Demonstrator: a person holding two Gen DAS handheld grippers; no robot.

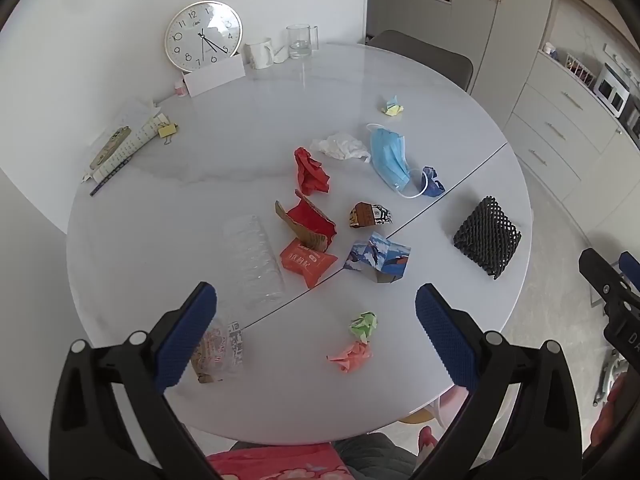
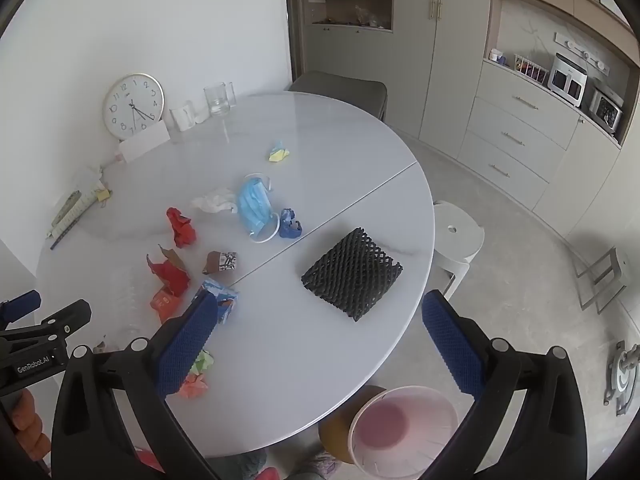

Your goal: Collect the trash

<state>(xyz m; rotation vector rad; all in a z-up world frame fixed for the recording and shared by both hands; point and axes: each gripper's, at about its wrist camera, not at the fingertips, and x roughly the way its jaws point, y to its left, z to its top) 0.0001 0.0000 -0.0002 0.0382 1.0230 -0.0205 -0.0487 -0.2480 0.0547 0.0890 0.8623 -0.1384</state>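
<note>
Nothing is collected yet, by the look of it: both claws hang over the near edge of the round surface (image 1: 200, 152) with the trash spread across it. The left claw (image 1: 316, 336) is spread wide and holds nothing; low in its view, between its fingers, lie a green wad (image 1: 364, 324) and a pink wad (image 1: 352, 356), and a clear wrapper (image 1: 218, 350) sits partly behind the left finger. The right claw (image 2: 320, 342) is likewise spread and empty, with the black mesh (image 2: 352, 274) lying just above it at the frame's centre. Further up lie a mask (image 1: 388, 160), a tissue (image 1: 340, 146), red paper (image 1: 310, 172), torn card (image 1: 306, 222), an orange packet (image 1: 306, 262), a blue carton (image 1: 378, 258) and a clear tray (image 1: 252, 256). A pink bin (image 2: 404, 428) stands on the floor at the bottom of the right view, below the surface's edge. The step in hand seems to be choosing a first piece. Next, I judge, the left claw should drop onto the nearest wads, or the right onto the mesh, close on it, and carry it down to the bin; the wads may be paper, though the view is too coarse to say.
</note>
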